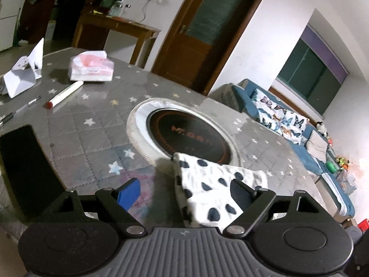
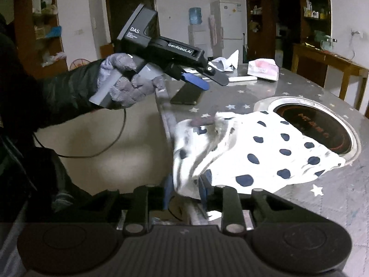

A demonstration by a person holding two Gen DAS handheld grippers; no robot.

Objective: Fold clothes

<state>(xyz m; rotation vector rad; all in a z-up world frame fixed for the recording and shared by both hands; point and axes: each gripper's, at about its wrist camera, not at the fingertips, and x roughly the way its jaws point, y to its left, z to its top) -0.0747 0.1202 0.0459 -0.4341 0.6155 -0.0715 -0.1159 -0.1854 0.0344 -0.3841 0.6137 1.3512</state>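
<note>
Spotted cloth half on the surface, one tool on its bunched edge

Left wrist view: the left tool (image 1: 185, 191) is spread wide and empty – the spotted cloth (image 1: 214, 184) lies at 5 o'clock of the round burner (image 1: 188, 136), its corner over the rim.
Right wrist view: the right tool (image 2: 184, 192), nearly closed, has the cloth's bunched edge between its fingers; whether they pinch it I cannot tell – at 10 o'clock a gloved hand (image 2: 125, 80) holds the left tool over a dark phone (image 2: 186, 95).

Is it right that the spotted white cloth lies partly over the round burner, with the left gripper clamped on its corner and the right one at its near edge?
Not quite: the left gripper is open and held above the table, clear of the spotted cloth, as the right wrist view shows. The cloth does overlap the round burner, and the right gripper has fabric between its fingers.
</note>
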